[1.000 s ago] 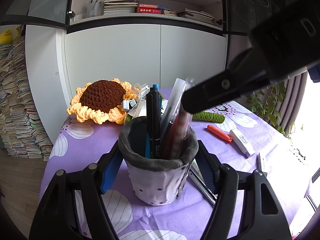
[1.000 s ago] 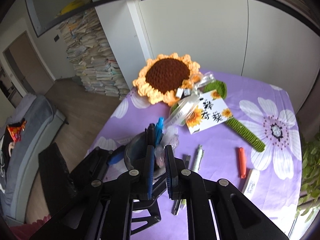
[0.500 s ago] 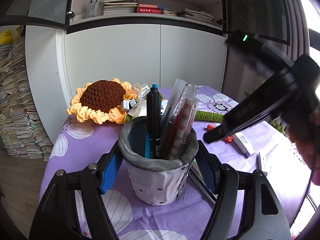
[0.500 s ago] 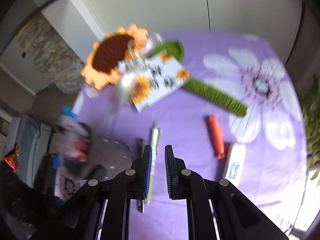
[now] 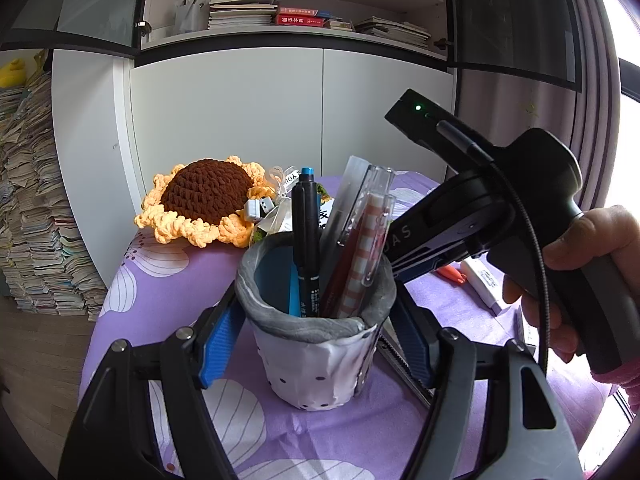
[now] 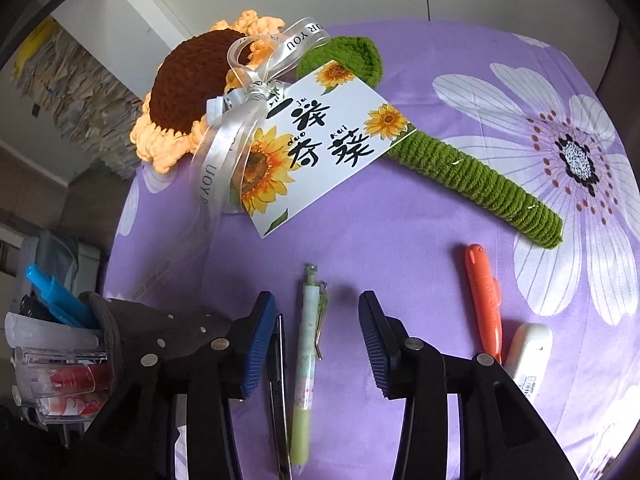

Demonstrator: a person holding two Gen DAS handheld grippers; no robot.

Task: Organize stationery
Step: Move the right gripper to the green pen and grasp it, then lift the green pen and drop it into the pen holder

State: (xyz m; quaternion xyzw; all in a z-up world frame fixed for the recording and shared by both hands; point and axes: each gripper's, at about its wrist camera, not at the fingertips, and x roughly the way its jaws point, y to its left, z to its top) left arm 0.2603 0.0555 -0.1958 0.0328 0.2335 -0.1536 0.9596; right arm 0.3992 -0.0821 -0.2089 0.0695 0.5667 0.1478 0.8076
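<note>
- My left gripper [image 5: 316, 316] still clamps the pen cup [image 5: 316, 340] on the purple tablecloth [image 6: 400, 220], unmoved since a second ago.
- My right gripper [image 6: 316, 320] has left the cup and dropped over the green pen [image 6: 306, 364]; its jaws, pressed together before, have just been opening and now straddle the pen without touching it.
- The orange marker [image 6: 484, 300] lies further right.

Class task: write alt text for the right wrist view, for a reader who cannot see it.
The right tool, open, hovers over a pale green pen lying on a purple floral tablecloth. An orange pen lies to its right; a crocheted sunflower with a card lies beyond.
</note>
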